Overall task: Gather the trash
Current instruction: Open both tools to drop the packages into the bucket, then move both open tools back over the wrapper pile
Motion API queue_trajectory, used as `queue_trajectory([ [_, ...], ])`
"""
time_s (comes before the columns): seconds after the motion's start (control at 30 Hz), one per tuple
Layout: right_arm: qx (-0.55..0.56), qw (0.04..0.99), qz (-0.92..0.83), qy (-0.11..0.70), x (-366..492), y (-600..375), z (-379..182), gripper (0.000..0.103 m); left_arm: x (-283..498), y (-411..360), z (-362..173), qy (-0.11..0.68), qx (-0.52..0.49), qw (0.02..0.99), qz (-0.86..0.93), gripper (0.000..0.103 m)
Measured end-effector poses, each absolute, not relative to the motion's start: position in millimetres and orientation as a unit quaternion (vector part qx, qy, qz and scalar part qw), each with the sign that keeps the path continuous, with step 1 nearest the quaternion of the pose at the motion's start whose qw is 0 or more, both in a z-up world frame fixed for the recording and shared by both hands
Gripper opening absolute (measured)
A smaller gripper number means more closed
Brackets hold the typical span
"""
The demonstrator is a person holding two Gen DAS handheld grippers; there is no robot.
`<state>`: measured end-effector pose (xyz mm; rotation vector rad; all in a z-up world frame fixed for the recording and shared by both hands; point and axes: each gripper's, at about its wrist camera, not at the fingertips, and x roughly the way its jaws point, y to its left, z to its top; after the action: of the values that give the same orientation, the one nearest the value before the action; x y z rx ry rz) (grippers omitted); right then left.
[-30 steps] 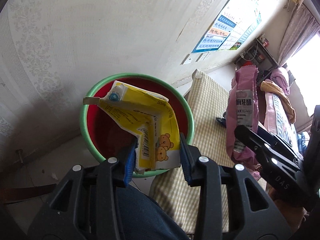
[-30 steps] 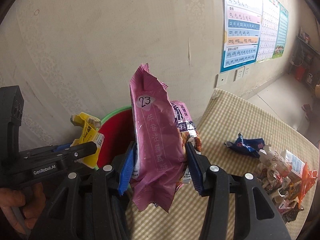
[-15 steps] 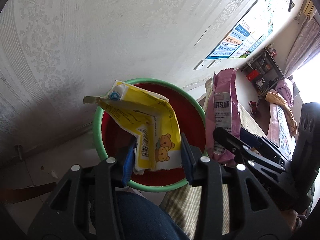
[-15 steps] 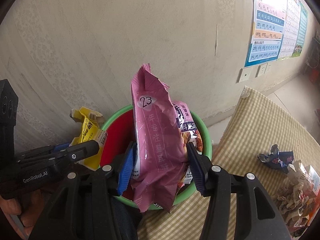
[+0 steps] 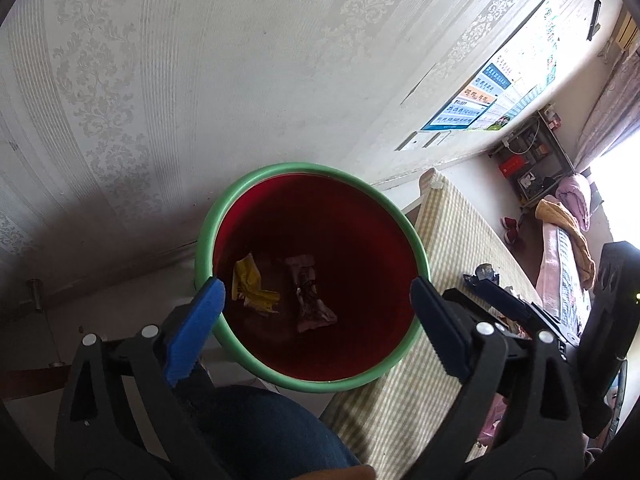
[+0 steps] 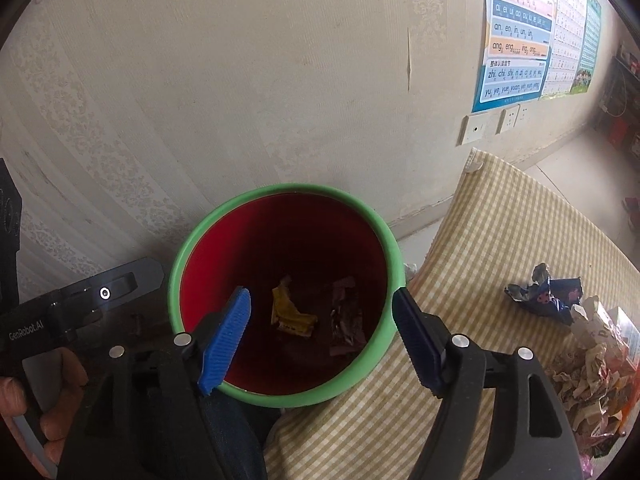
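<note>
A red bin with a green rim (image 5: 256, 178) (image 6: 280, 190) stands on the floor by the wall, next to the table. A yellow carton (image 5: 252, 288) (image 6: 290, 312) and a pink snack bag (image 5: 308, 296) (image 6: 346, 320) lie at its bottom. My left gripper (image 5: 316, 312) is open and empty above the bin's near side. My right gripper (image 6: 320, 336) is open and empty above the bin too. More wrappers lie on the table: a blue one (image 6: 544, 292) and a crumpled pile (image 6: 592, 364).
The table has a checked yellow cloth (image 6: 500, 240) (image 5: 452, 240) and touches the bin's right side. A wallpapered wall (image 6: 240, 80) is just behind the bin. My knee in blue jeans (image 5: 256, 432) is below the bin. The left gripper's body (image 6: 60, 316) shows at the right wrist view's left.
Both grippers opened. The yellow carton and the pink bag dropped from them to the bottom of the bin.
</note>
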<state>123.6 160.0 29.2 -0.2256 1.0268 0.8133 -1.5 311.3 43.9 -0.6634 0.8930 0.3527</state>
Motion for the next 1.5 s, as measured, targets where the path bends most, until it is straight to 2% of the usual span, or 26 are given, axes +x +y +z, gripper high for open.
queue_trajectory([
  [0.7,-0.054,0.835,0.307,0.453,95,30,73,0.073,-4,220,80,0.425,-0.254,0.86,0.127,0.097],
  [1.1,-0.015,0.861,0.251,0.443,105,-60,84,0.073,37,143,87,0.437,-0.215,0.871,0.071,0.097],
  [1.5,0.03,0.874,0.171,0.453,121,-162,70,0.073,82,69,80,0.457,-0.179,0.871,0.018,0.097],
])
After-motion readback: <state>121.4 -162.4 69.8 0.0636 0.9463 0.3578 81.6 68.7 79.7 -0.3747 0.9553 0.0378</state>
